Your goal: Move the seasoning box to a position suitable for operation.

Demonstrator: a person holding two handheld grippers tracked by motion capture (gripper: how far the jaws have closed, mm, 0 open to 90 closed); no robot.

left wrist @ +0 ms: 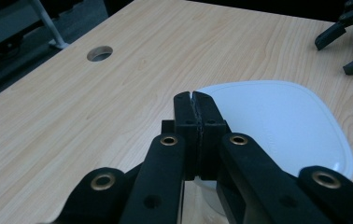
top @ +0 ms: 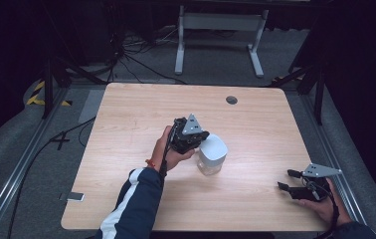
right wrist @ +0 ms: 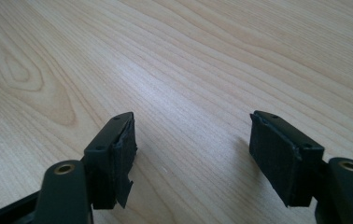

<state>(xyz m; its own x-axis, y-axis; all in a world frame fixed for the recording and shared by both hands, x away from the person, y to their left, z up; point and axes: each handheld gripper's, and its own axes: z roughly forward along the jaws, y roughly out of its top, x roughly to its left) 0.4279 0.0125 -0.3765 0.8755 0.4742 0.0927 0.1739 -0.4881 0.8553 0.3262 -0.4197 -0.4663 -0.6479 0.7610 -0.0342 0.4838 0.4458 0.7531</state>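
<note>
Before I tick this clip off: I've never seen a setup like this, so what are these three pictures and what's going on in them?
A person sits at a wooden table with a hand-held claw in each hand; there is no robot arm. The high view looks down from above the person's side. The other two pictures come from cameras riding on each claw, looking along its black jaws. The left claw is shut, its tips pressed together with nothing seen between them, right at the edge of a white lid on a clear jar, the one object on the table. Whether the tips touch the lid I cannot tell. The right claw is open, holds nothing, and sits near the table's right corner.
</note>
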